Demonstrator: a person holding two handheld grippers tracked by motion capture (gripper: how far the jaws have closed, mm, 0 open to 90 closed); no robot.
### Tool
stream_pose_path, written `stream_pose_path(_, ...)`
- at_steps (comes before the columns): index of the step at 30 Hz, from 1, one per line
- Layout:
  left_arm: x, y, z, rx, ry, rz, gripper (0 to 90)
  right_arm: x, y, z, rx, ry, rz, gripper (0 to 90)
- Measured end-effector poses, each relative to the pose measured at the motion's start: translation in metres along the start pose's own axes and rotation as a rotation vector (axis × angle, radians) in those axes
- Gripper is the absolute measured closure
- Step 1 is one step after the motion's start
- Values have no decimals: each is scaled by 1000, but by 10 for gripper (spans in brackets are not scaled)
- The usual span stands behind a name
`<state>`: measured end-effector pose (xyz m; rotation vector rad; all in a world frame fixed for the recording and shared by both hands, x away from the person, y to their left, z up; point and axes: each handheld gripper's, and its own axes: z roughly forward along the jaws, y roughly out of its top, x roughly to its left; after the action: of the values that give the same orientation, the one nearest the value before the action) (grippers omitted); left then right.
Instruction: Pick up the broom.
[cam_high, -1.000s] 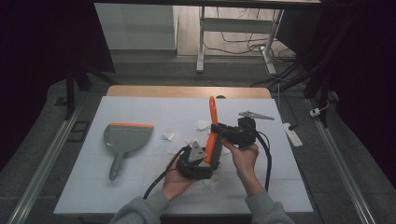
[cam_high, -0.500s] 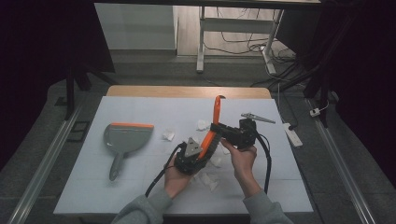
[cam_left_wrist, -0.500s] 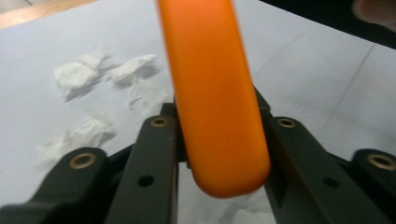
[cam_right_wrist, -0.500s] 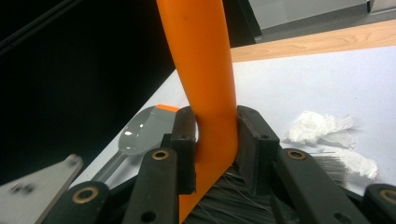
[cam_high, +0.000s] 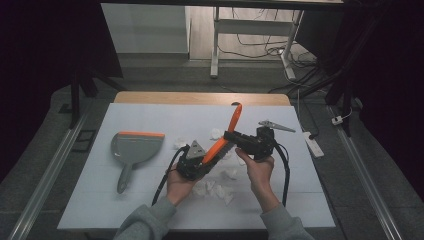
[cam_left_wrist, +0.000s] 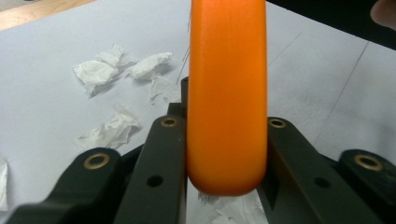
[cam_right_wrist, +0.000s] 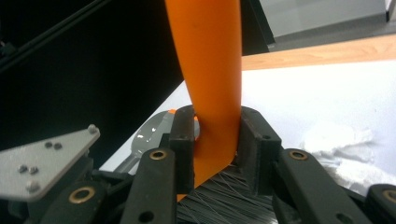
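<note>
Far left of the high view I see a grey dustpan (cam_high: 131, 150) lying flat on the bench (cam_high: 100, 210). Centre frame, my left hand-held gripper (cam_high: 200, 161) has just been closing and is now clamped on the lower end of the orange brush (cam_high: 226, 135). The brush slants up toward the upper right, lifted off the bench. Crumpled paper scraps (cam_high: 215, 187) lie below it. Right of centre, my right hand-held gripper (cam_high: 231, 137) pinches the brush near its bristles (cam_right_wrist: 224, 198), though its jaws have just been easing open slightly.
</note>
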<state>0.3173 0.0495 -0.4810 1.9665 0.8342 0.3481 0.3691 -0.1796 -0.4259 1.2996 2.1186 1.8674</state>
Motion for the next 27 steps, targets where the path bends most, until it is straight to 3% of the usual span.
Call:
stream_pose_path(5,11,0,-10,9,-4,0,793,3,5,-5,32,-24,-97,552)
stream_pose_path(8,19,1,-18,41,2,25,792,4,9,-13,58,-38,-160,493)
stream_pose_path(15,28,2,-31,92,0,62,791,6,5,-27,211,-67,-337,427)
stream_pose_path(16,31,3,-33,122,-17,79,791,5,3,-28,224,-65,-357,419)
stream_pose_path(21,32,4,-36,169,-41,102,790,3,0,-35,267,-28,-400,394)
stream_pose_path(27,33,3,-38,212,-58,138,790,9,3,-38,296,-46,-482,385)
